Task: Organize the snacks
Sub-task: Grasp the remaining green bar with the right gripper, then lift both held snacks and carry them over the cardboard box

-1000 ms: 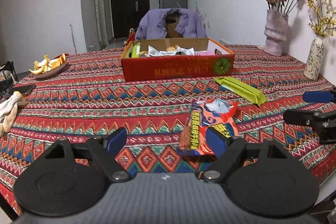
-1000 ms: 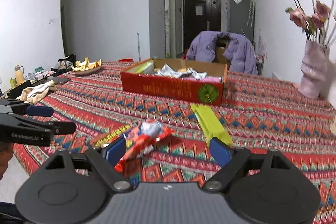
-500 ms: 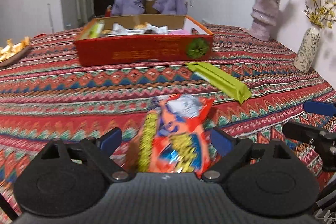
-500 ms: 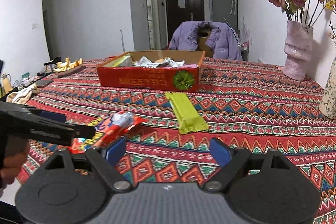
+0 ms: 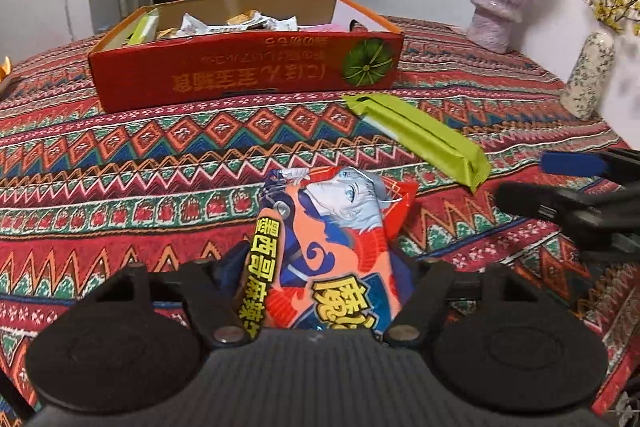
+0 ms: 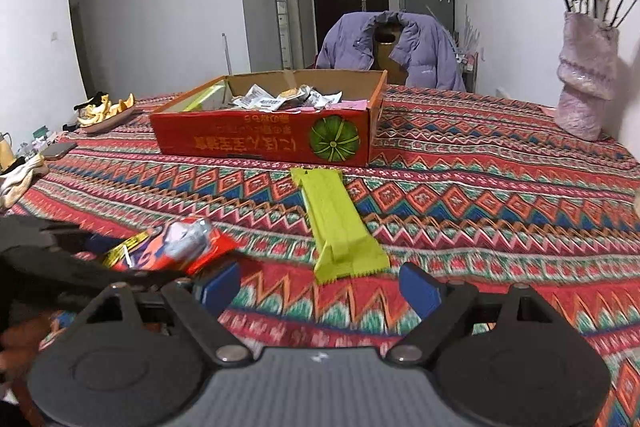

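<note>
An orange-red snack bag [image 5: 332,227] with a cartoon figure lies on the patterned tablecloth between the fingers of my left gripper [image 5: 320,267], whose jaws are closing and press its sides. The same snack bag [image 6: 176,247] shows low left in the right wrist view, with the left gripper [image 6: 60,259] around it. My right gripper [image 6: 320,285] stands open, nothing between its pads, just short of the near end of a long lime-green packet [image 6: 336,219]. The green packet [image 5: 420,135] lies in front of the red cardboard box [image 5: 240,71] that holds several snacks.
A pink vase of flowers [image 6: 588,83] and a speckled vase [image 5: 588,75] stand at the right by the wall. A plate of peels [image 6: 104,111], a phone [image 6: 60,149] and a pale cloth [image 6: 20,179] lie at the left edge. A chair with a purple jacket [image 6: 392,47] stands behind the box.
My left gripper moved forward over the snack bag and narrowed its jaws onto it. The right gripper swung right and came up to the green packet, still open.
</note>
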